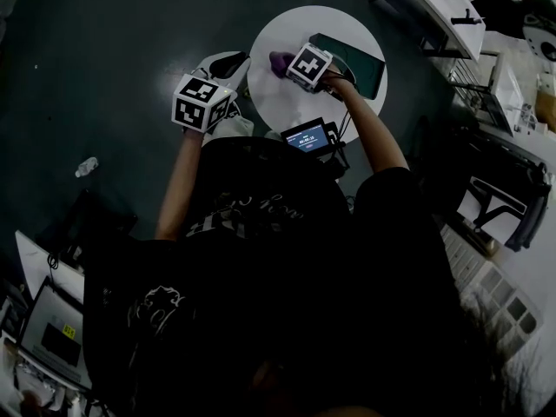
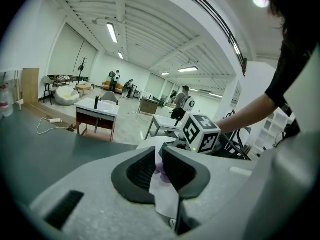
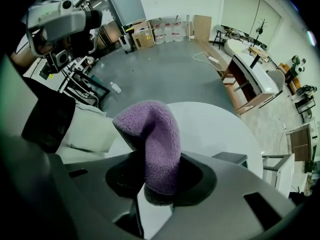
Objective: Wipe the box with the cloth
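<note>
A flat dark box (image 1: pixel 354 61) lies on the right part of the round white table (image 1: pixel 278 102). My right gripper (image 1: pixel 288 62) hangs over the table just left of the box, pointing away from it. It is shut on a purple fleece cloth (image 3: pixel 156 144), which stands up out of the jaws; the same cloth (image 1: pixel 279 61) shows as a small purple patch in the head view. My left gripper (image 1: pixel 229 62) is at the table's left edge, jaws nearly together with nothing between them (image 2: pixel 160 159). In the left gripper view the right gripper's marker cube (image 2: pixel 201 132) is just ahead.
A small device with a lit screen (image 1: pixel 308 135) sits at the table's near edge, close to my body. Dark floor surrounds the table. Desks and shelving (image 1: pixel 452 11) stand at the far right, and a laptop (image 1: pixel 52 333) lies at lower left.
</note>
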`<state>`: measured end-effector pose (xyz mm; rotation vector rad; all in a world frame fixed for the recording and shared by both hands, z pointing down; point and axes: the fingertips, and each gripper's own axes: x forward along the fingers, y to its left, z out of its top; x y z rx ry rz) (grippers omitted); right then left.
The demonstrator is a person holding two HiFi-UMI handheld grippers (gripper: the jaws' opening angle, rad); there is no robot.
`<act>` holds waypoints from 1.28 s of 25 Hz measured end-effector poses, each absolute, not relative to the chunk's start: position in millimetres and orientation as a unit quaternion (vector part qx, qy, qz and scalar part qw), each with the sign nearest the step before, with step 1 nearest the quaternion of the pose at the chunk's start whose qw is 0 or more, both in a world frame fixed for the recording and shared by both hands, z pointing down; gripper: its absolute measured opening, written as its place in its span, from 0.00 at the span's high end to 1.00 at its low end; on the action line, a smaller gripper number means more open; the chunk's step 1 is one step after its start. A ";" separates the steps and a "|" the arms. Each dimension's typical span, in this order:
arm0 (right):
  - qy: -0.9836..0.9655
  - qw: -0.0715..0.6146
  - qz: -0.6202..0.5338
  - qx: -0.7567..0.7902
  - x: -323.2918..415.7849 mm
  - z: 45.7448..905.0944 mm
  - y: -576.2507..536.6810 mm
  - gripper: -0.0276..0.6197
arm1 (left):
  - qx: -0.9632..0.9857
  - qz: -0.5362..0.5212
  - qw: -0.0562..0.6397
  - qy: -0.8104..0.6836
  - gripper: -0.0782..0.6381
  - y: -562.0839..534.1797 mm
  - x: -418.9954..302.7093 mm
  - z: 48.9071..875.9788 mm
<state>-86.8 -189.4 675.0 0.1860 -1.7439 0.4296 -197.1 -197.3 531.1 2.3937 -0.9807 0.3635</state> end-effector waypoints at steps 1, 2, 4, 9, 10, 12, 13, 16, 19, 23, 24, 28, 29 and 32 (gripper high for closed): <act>-0.764 0.611 0.191 0.081 -89.3 674.1 -186.0 0.78 | 0.885 0.134 0.261 -0.361 0.84 -198.0 -196.8 530.0; -0.765 0.609 0.193 0.085 -88.4 672.9 -184.3 0.78 | 0.886 0.134 0.260 -0.360 0.84 -198.6 -196.5 529.4; -0.759 0.615 0.190 0.100 -82.3 669.8 -186.2 0.78 | 0.888 0.134 0.259 -0.356 0.84 -199.9 -195.4 528.9; -0.766 0.588 0.217 0.142 -76.3 659.3 -188.3 0.78 | 0.891 0.139 0.264 -0.342 0.84 -197.1 -184.5 529.8; -0.769 0.577 0.224 0.158 -73.7 656.0 -190.3 0.78 | 0.892 0.139 0.266 -0.339 0.84 -195.7 -181.3 530.6; -0.777 0.550 0.238 0.191 -70.7 647.1 -193.4 0.78 | 0.892 0.141 0.269 -0.334 0.84 -193.7 -176.7 534.2; -0.781 0.535 0.249 0.206 -70.5 642.4 -193.2 0.78 | 0.893 0.142 0.269 -0.332 0.84 -193.4 -175.4 536.3; -0.795 0.479 0.276 0.248 -72.0 620.2 -189.3 0.78 | 0.895 0.140 0.266 -0.330 0.84 -193.3 -170.4 535.4; -0.808 0.420 0.294 0.290 -63.4 593.6 -181.6 0.78 | 0.899 0.132 0.259 -0.327 0.84 -189.8 -157.3 523.1; -0.812 0.355 0.306 0.348 -32.8 559.8 -167.8 0.78 | 0.909 0.127 0.238 -0.319 0.84 -178.8 -131.5 502.2; -0.812 0.342 0.307 0.360 -24.0 553.0 -162.9 0.78 | 0.911 0.126 0.232 -0.317 0.84 -174.4 -125.1 497.3; -0.811 0.296 0.311 0.397 12.6 524.5 -134.0 0.78 | 0.917 0.120 0.217 -0.314 0.84 -149.7 -91.5 480.3; -0.812 0.284 0.312 0.403 21.8 517.6 -124.2 0.78 | 0.917 0.118 0.215 -0.313 0.84 -141.1 -81.0 476.4; -0.813 0.256 0.317 0.415 45.6 504.5 -91.5 0.78 | 0.920 0.116 0.211 -0.309 0.84 -109.8 -52.3 468.1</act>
